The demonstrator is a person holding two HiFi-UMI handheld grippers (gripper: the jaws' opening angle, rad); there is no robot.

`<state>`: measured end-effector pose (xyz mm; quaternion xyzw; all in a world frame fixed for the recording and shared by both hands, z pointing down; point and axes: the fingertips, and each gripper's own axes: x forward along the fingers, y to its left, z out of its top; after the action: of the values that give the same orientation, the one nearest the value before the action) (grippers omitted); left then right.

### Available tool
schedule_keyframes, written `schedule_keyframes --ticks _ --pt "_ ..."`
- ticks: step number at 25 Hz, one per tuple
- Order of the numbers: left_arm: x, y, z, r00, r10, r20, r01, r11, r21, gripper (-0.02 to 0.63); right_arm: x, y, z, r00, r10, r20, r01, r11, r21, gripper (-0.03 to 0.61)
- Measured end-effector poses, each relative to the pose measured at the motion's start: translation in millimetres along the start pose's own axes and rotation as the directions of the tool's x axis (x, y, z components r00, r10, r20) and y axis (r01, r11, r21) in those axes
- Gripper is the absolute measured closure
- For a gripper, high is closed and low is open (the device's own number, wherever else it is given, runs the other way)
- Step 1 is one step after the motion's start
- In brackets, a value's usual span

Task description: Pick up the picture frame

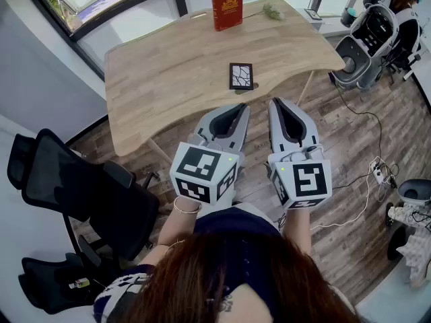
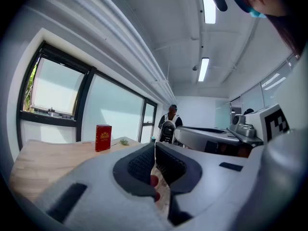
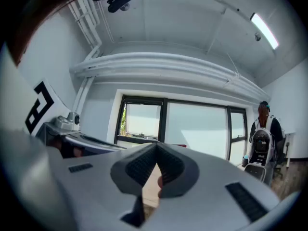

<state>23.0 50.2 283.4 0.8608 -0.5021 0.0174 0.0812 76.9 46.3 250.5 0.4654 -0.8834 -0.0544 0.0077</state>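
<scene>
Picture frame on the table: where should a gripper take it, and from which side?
Probably across the long edges of the picture frame, from above: it lies flat on the table near the front edge, so only its thin rim gives the jaws purchase.

Bright daylight from the windows (image 2: 53,93) and ceiling strips (image 2: 204,69); fisheye edges darken; close foreground blurs.

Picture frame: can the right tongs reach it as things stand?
Probably yes. The picture frame lies alone on bare table just ahead of the right tongs, nothing between; they are shut and must open first.
</scene>
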Motion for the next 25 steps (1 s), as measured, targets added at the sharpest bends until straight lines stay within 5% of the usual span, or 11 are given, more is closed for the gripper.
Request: schedule_keyframes --ticks 11,25 --pt "19 21 -5 1.0 0.015 -0.012 -0.015 0.999 -0.028 0.581 17 -10 -7 1.0 0.005 0.007 -0.006 0.993 0.119 0.552" --pt "54 76 -7 0.999 0.035 -0.032 -0.036 0.999 -0.031 0.581 71 -26 -22 1.0 -0.005 -0.021 0.008 0.989 0.145 0.552"
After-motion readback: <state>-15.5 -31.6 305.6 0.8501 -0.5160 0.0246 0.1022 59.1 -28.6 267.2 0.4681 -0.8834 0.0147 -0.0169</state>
